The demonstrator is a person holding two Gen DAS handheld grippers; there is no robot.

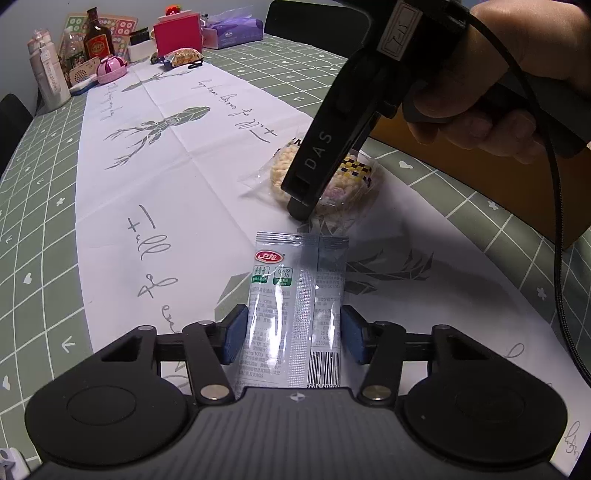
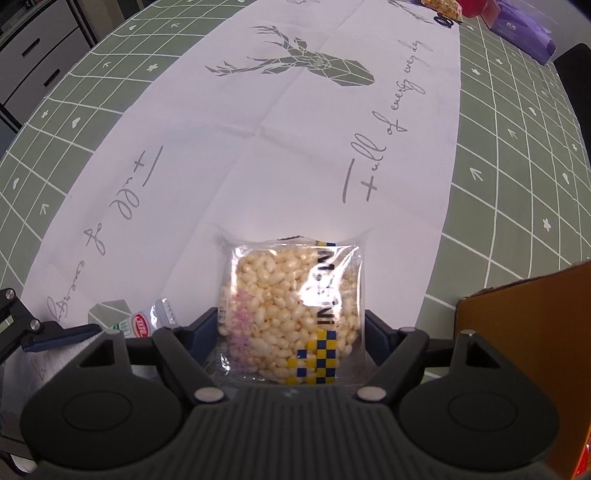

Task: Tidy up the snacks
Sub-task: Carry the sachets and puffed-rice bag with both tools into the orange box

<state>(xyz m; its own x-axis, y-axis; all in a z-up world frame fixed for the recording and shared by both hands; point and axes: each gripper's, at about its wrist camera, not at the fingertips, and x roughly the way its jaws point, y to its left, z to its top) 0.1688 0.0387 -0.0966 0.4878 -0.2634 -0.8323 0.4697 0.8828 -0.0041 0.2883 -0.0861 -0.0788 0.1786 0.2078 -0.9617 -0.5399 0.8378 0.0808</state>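
A grey-white snack sachet [image 1: 291, 295] with a red logo lies lengthwise between the blue pads of my left gripper [image 1: 295, 336]. Both pads touch its long edges, so the gripper is shut on it. Just beyond, a clear pack of puffed rice cake [image 1: 351, 177] with a yellow-and-blue checker print rests on the white deer-print runner [image 1: 166, 184]. A hand holds my right gripper steeply down over it. In the right wrist view the rice cake pack [image 2: 288, 310] fills the gap of my right gripper [image 2: 290, 332], with the pads against the wrapper's sides. The sachet's end [image 2: 147, 321] shows at left.
A brown cardboard box [image 2: 535, 350] stands close on the right, also seen behind the hand as the box [image 1: 491, 184]. At the table's far end stand a bottle [image 1: 98, 40], a pink box [image 1: 177, 35], a purple tissue pack [image 1: 236, 31] and another wrapped snack [image 1: 183, 57]. Green grid cloth [image 1: 37, 221] flanks the runner.
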